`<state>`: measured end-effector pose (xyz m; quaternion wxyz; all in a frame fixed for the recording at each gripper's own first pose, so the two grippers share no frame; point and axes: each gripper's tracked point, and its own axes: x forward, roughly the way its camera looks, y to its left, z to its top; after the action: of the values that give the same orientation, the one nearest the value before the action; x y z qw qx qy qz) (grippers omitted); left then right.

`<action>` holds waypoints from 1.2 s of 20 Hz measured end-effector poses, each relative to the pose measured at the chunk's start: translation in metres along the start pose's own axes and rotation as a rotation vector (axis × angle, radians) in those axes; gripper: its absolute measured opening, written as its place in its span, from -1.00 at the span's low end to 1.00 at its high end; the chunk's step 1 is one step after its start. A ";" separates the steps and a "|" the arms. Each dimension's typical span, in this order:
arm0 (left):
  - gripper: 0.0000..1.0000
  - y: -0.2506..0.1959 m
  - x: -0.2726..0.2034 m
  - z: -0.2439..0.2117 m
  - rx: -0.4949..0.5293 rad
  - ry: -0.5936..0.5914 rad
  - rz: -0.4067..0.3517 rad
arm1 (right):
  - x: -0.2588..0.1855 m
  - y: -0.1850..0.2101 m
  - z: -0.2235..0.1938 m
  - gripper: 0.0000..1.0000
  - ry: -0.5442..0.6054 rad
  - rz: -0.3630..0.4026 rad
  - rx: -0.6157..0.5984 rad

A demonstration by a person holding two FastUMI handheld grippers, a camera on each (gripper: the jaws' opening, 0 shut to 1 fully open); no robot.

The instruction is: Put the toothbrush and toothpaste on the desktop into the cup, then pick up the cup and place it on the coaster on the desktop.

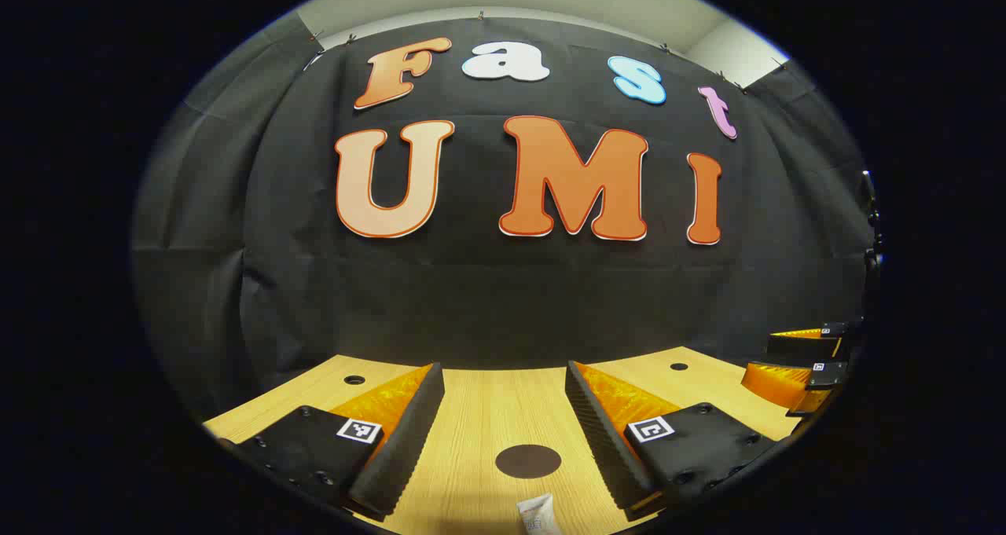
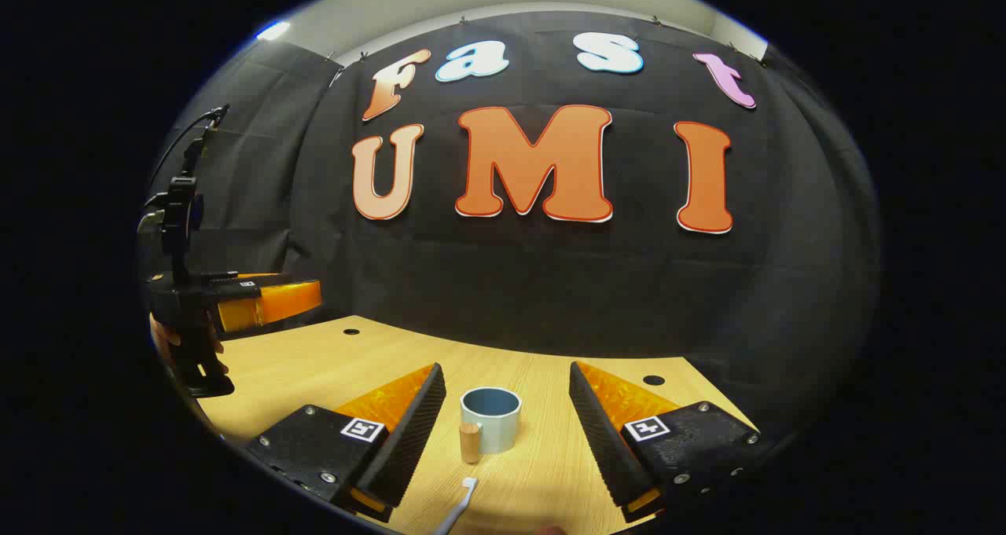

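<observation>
In the left gripper view my left gripper (image 1: 503, 368) hangs open low over the wooden desktop (image 1: 479, 409). A dark round coaster (image 1: 528, 461) lies between its fingers, and the crimped end of a white toothpaste tube (image 1: 538, 513) shows just nearer than the coaster. In the right gripper view my right gripper (image 2: 505, 368) is open too. A pale blue cup (image 2: 490, 419) with a wooden handle (image 2: 470, 442) stands upright between its fingers, apart from both. The white head of a toothbrush (image 2: 465, 494) lies on the desktop in front of the cup.
The right gripper (image 1: 802, 360) shows at the far right edge of the left gripper view. The left gripper (image 2: 263, 299), with the hand (image 2: 169, 338) holding it, is at the left of the right gripper view. Small round holes (image 2: 351, 332) dot the desktop near the wall.
</observation>
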<state>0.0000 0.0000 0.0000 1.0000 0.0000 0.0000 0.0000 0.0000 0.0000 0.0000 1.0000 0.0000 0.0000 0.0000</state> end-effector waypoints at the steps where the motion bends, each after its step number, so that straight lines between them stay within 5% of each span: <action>1: 0.96 -0.001 0.000 -0.002 0.007 0.004 0.000 | 0.000 0.001 -0.001 0.90 0.001 0.003 0.003; 13: 0.96 -0.014 -0.003 -0.036 0.026 0.128 -0.051 | -0.006 0.000 -0.020 0.90 0.064 0.004 0.000; 24: 0.96 -0.037 -0.016 -0.121 0.006 0.406 -0.144 | -0.010 0.014 -0.091 0.89 0.290 0.055 0.061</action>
<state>-0.0162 -0.0370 -0.1205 0.9769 0.0031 0.2014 -0.0717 -0.0097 0.0140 -0.0906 0.9887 0.0303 0.1444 0.0274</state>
